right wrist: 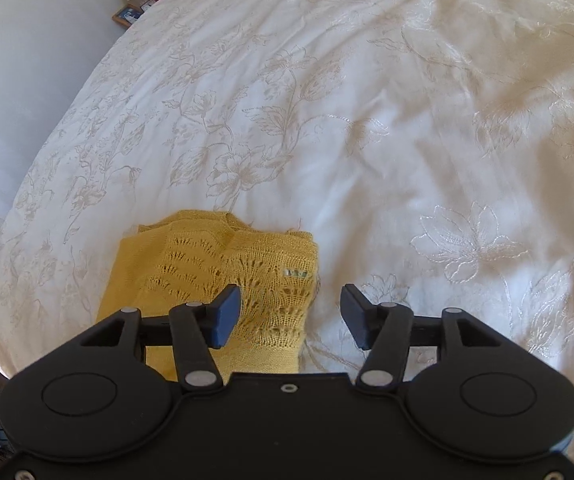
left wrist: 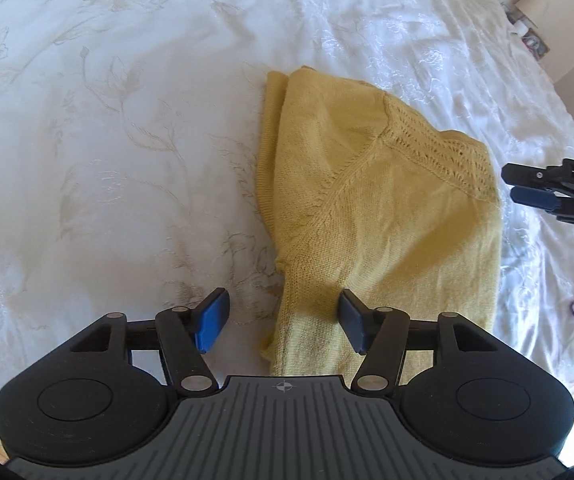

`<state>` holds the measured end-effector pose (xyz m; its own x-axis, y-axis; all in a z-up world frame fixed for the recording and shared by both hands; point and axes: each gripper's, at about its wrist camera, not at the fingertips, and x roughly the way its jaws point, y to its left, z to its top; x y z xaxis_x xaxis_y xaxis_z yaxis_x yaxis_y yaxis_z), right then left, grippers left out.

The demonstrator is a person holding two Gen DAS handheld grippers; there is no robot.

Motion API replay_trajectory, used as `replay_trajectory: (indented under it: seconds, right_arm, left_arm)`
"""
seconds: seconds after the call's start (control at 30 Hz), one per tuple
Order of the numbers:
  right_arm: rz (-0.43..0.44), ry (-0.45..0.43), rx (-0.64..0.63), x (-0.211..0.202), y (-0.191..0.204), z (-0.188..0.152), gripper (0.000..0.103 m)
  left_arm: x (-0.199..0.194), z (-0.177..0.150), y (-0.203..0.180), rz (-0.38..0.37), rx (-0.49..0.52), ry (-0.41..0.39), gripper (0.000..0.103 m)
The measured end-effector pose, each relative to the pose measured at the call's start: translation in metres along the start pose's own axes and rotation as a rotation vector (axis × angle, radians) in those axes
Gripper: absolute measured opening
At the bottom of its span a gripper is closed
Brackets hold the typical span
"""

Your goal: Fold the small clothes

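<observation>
Hovering spread and empty: left gripper [left wrist: 283, 326] over the near edge of the folded yellow knit sweater [left wrist: 383, 208], right gripper [right wrist: 291, 318] over its lacy corner. Sweater lies flat on the white floral bedspread [right wrist: 367, 120].

Both wrist views look steeply down, sharing the yellow knit [left wrist: 375, 208].

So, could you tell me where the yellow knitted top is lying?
The yellow knitted top lies folded on the white bedspread, centre-right in the left wrist view, between both open grippers.
</observation>
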<state>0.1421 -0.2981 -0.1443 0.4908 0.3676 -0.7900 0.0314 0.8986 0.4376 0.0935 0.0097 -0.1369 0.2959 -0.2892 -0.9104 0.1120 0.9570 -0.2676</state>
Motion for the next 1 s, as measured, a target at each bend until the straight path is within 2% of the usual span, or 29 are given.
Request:
replay_trajectory:
  seconds: [0.03, 0.1, 0.23, 0.33, 0.4, 0.53, 0.6, 0.87, 0.93, 1.0]
  right_arm:
    - [0.001, -0.007, -0.013, -0.002, 0.001, -0.001, 0.065]
    - [0.012, -0.013, -0.037, -0.005, 0.004, -0.003, 0.077]
    - [0.016, 0.000, -0.101, -0.005, 0.012, -0.009, 0.078]
    - [0.025, 0.010, -0.111, -0.002, 0.013, -0.012, 0.081]
    - [0.033, 0.016, -0.109, 0.000, 0.013, -0.013, 0.088]
    - [0.032, 0.026, -0.124, 0.003, 0.015, -0.013, 0.090]
    - [0.037, 0.027, -0.120, 0.004, 0.015, -0.012, 0.098]
    - [0.031, 0.039, -0.125, 0.019, 0.015, -0.005, 0.102]
    - [0.020, 0.051, -0.127, 0.026, 0.011, -0.003, 0.102]
    - [0.003, 0.065, -0.118, 0.032, 0.006, 0.000, 0.102]
  left_arm:
    - [-0.003, 0.001, 0.001, 0.009, 0.001, -0.004, 0.060]
    - [-0.011, 0.003, -0.002, 0.025, 0.010, -0.043, 0.061]
    - [-0.026, 0.017, -0.020, 0.058, 0.086, -0.150, 0.065]
    - [-0.023, 0.034, -0.035, 0.043, 0.125, -0.180, 0.070]
    - [-0.015, 0.046, -0.045, 0.037, 0.145, -0.181, 0.071]
    - [0.004, 0.064, -0.061, 0.019, 0.172, -0.165, 0.074]
    - [0.017, 0.072, -0.068, 0.021, 0.202, -0.136, 0.080]
    - [0.053, 0.094, -0.076, 0.082, 0.268, -0.091, 0.083]
    - [0.062, 0.100, -0.073, 0.089, 0.260, -0.077, 0.086]
    - [0.070, 0.106, -0.070, 0.095, 0.244, -0.062, 0.096]
